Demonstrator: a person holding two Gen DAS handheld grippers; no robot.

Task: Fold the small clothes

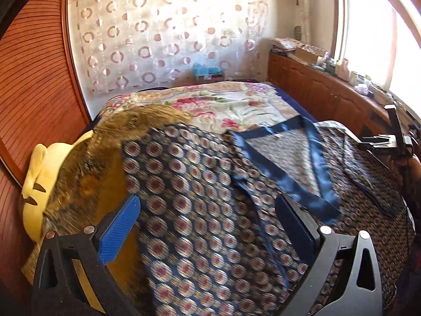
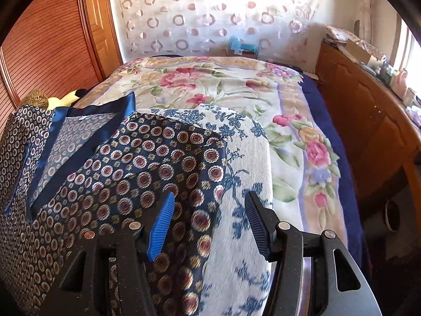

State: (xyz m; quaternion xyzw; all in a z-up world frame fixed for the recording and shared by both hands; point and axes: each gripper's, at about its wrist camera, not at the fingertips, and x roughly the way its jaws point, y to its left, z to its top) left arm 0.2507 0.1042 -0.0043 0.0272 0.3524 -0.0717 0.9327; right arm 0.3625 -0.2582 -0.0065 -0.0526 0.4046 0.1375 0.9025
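The navy satin garment with round medallion print and shiny blue trim [image 2: 136,163] lies spread at the bed's near edge. Both the left hand-held gripper [image 1: 208,226] and right hand-held gripper [image 2: 210,223] hover wide, holding nothing. The slick cloth could slip from a shallow pinch, or the blue-flowered white towel [image 2: 236,184] underneath get caught too.

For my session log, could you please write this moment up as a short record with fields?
setting: bed with floral blanket
garment: navy patterned top, satin-trimmed neckline, spread out
underlay: blue-and-white floral towel beneath its edge
left gripper: open, over the garment, nothing held
right gripper: open, above the garment's edge and the towel
nearby: yellow plush toy to the left
folding: not yet begun
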